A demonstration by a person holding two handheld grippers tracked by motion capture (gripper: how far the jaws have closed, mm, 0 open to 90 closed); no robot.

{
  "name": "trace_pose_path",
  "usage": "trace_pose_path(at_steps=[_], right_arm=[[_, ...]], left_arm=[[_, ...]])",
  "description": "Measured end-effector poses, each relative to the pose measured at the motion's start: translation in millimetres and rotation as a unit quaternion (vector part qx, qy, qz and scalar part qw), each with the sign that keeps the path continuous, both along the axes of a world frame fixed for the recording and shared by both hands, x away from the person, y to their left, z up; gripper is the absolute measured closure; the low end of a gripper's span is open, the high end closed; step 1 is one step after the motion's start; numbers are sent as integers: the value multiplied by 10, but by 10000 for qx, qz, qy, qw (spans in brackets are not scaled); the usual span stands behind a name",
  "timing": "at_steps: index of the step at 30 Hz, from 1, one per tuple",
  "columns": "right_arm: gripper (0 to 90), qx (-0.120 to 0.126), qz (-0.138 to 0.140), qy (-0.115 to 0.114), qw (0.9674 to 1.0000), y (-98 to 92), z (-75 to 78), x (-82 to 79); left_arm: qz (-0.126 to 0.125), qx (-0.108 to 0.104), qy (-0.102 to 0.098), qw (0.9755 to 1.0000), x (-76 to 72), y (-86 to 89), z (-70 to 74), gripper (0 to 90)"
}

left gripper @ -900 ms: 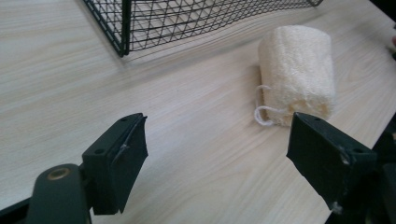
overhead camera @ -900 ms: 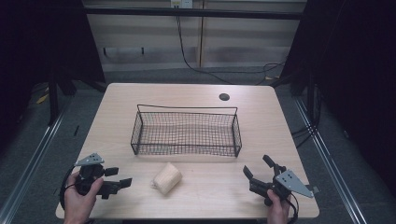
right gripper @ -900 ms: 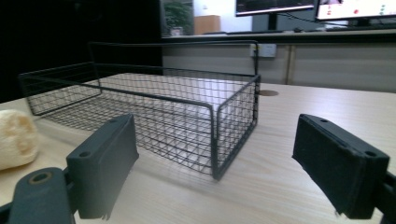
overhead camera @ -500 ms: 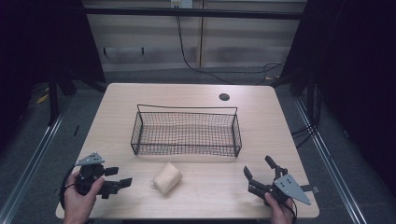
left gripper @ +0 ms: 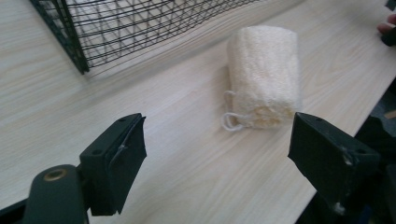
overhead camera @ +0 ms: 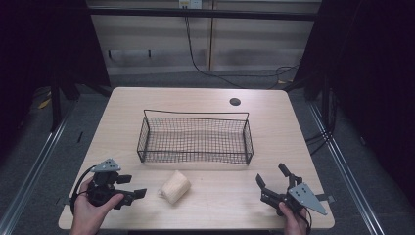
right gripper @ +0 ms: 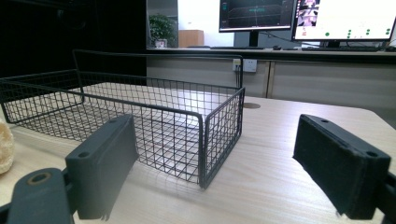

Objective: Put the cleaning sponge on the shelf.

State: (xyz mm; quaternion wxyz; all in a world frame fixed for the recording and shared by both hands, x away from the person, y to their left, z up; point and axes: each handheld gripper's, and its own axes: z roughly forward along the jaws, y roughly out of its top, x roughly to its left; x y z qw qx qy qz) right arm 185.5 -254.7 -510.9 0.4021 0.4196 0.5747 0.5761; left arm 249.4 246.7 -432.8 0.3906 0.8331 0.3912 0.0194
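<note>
Loofah point(overhead camera: 174, 187) on table point(overhead camera: 303, 137) near front edge, just right of left gripper point(overhead camera: 133, 186), jaws apart, empty. Long axis runs toward the basket point(overhead camera: 195, 139); cord loop faces the left jaws. Right gripper point(overhead camera: 273, 180) farther off, jaws apart, empty. Basket behind, apparently empty.

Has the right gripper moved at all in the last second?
Yes, slightly. In the high view the right gripper has drifted toward the table's near edge, away from the wire basket. Its fingers are open.
</note>
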Motion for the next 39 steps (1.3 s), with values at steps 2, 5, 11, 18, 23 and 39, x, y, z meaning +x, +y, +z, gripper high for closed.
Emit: trace_pose_path(at_steps=[2,5,11,18,23,39], right_arm=[[128,-11,7,-24,10000,2,-1,-3],[129,-15,44,-22,10000,-3,-1,-1],[136,-9,110,-4,9999,-9,0,4],[136,-8,148,-24,9999,-10,-1,2],[136,-15,153,-18,9999,-13,0,6],[136,-12,157,-3,9999,-9,0,7]], left_arm=[[-68,74,-2,9999,-7,-19,28,185],[-94,145,0,9999,-18,-53,50,185],[-233,251,188,9992,6,-68,94,185],[-379,514,205,9977,41,-169,204,174],[-428,621,232,9969,66,-216,279,169],[-645,1119,394,9908,203,-527,484,171]])
